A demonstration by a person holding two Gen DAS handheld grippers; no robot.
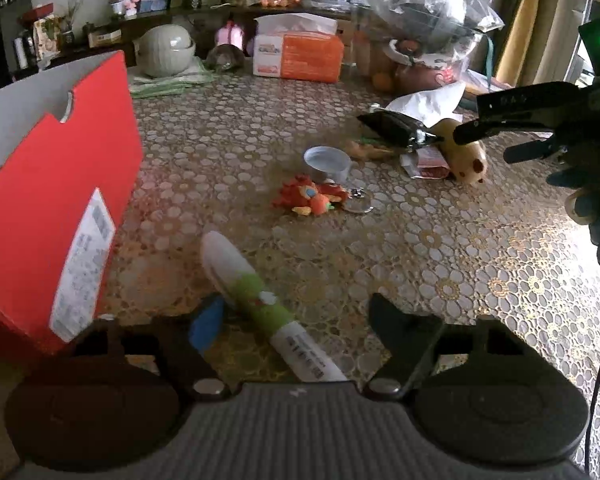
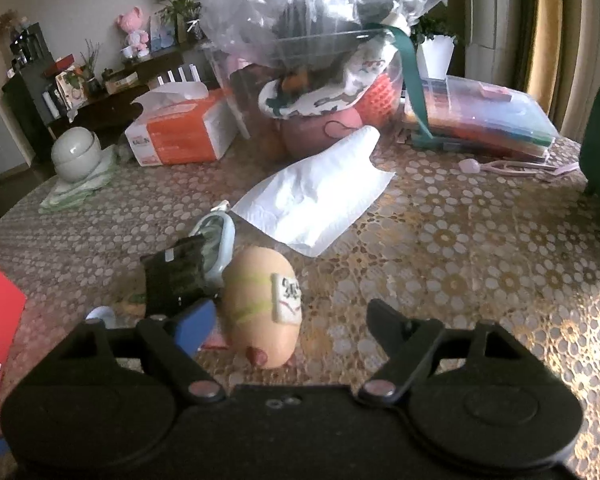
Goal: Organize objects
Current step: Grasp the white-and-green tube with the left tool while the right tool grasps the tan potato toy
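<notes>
Left claw (image 1: 296, 320) spread around the green-white tube (image 1: 260, 300), red box (image 1: 56, 200) at nine o'clock; right claw (image 2: 292, 320) spread, unclenched, around the beige toy (image 2: 260, 304).

Your left gripper (image 1: 296, 320) is matte black plastic — two angular fingers, a blue pad on one finger (image 1: 206, 326), silver pivot screws, round black discs beside a ribbed grey housing. Your right gripper (image 2: 290, 322) matches, with a black housing. Your right hand (image 1: 596, 208) wears a dark glove — a thin black cable hangs below.
</notes>
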